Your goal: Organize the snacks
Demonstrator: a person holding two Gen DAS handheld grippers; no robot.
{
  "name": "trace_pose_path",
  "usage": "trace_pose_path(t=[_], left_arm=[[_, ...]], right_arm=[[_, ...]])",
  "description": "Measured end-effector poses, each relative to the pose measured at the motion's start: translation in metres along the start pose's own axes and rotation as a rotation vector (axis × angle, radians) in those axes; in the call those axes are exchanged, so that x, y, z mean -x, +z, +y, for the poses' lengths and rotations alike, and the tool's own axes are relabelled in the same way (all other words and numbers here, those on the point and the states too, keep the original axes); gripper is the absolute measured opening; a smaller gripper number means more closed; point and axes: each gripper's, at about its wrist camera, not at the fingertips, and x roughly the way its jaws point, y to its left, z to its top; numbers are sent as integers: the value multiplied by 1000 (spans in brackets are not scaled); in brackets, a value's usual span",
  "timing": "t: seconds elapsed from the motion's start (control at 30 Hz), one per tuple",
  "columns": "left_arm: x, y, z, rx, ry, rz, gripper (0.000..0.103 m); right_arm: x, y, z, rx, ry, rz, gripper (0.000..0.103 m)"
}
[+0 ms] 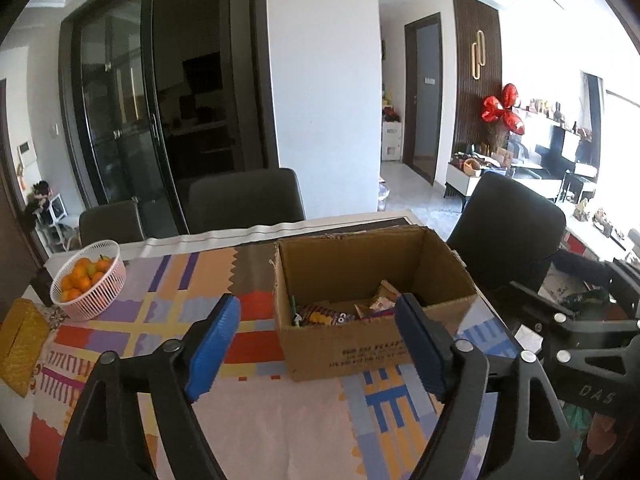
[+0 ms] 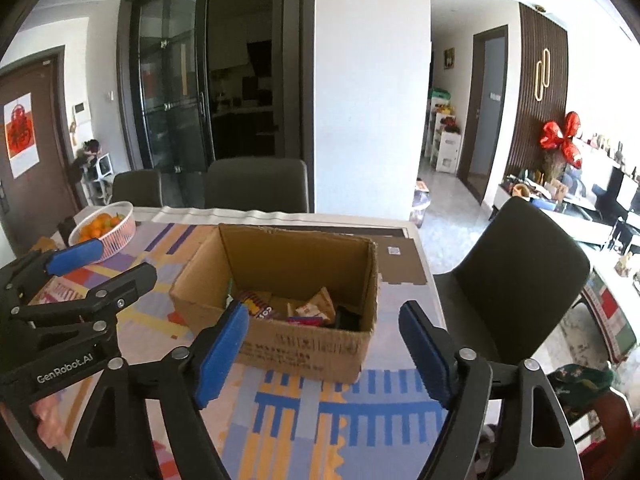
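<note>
Assorted snack packets (image 2: 296,308) lie piled inside open brown cardboard box (image 1: 360,344) on patchwork-coloured tablecloth (image 1: 168,312). We hold left gripper (image 1: 320,344) and right gripper (image 2: 324,354) short of box, both spread wide, carrying nothing. No loose snacks visible on cloth: fits packing finished or sorting pending. White basket of oranges (image 1: 90,280) sits well apart.

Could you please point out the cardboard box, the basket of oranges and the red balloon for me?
cardboard box (image 2: 304,354): right wrist view, on its printed front wall.
basket of oranges (image 1: 98,298): left wrist view, on its white lattice side.
red balloon (image 1: 505,110): left wrist view, on its centre.
</note>
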Motion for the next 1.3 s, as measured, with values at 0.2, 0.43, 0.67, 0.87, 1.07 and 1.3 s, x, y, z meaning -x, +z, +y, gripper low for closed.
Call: trace_pose_path(t=[0.2,0.43,0.67,0.87,1.07,1.3], left_arm=[[36,-17,-1,6,2,-46,90],[70,-40,-7,2,17,-76,96],[89,-63,-9,22,9,-60,96],[105,-78,-13,10,17,-72,97],[121,-86,-17,9,14,-99,100],[135,-91,-26,-9,29,-129,103]], right_arm=[[35,-17,5,-7,-9,-61,92],[64,-39,9,-10,-21,-103,94],[87,-58,11,-2,-43,-133,94],[102,-75,13,-7,-52,-132,94],[114,-93,11,-33,-48,-111,94],[123,-102,5,-71,-21,-98,94]])
